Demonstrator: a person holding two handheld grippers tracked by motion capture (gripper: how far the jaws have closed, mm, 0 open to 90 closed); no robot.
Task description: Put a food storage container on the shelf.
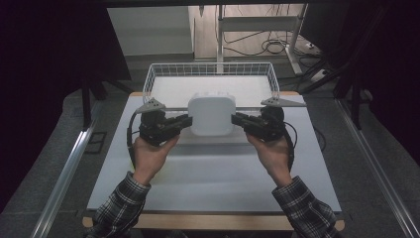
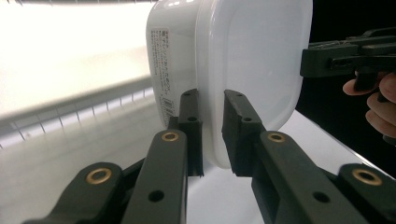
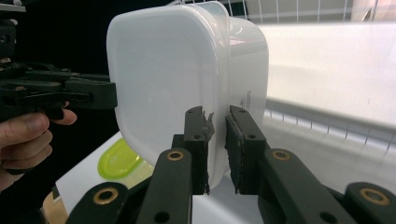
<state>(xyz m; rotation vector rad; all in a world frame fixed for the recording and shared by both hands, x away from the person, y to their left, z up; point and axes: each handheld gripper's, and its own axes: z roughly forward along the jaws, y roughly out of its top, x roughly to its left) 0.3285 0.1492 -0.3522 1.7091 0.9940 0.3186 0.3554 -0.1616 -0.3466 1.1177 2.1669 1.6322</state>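
Container: we are holding a white plastic box [image 1: 211,114] with its lid on between us, above the white table [image 1: 213,173], just in front of the wire basket [image 1: 158,74].
Left tongs: the left gripper [image 1: 188,120] is pinching the box's rim at its left edge; in the left gripper view the jaws are closing on the seam where the lid meets the body [image 2: 205,70].
Right tongs: the right gripper [image 1: 235,119] is clamping the opposite rim in the same way, both pads [image 3: 195,140] pressing the lip [image 3: 187,79].
Step in hand: we are judging this as a two-handed carry toward the basket.
Doing it well: we are keeping both hands level with each other so the box is not tilting or twisting out of the thin rim grip; we are moving both at one pace, holding the pinch steady, and clearing the basket's near wall before lowering.
Risk: the grip is sitting on a narrow lip, so uneven pulling could be popping the lid or letting one side slip.
Also lying about: a yellow-green lid [image 3: 119,159] is resting on the table below.
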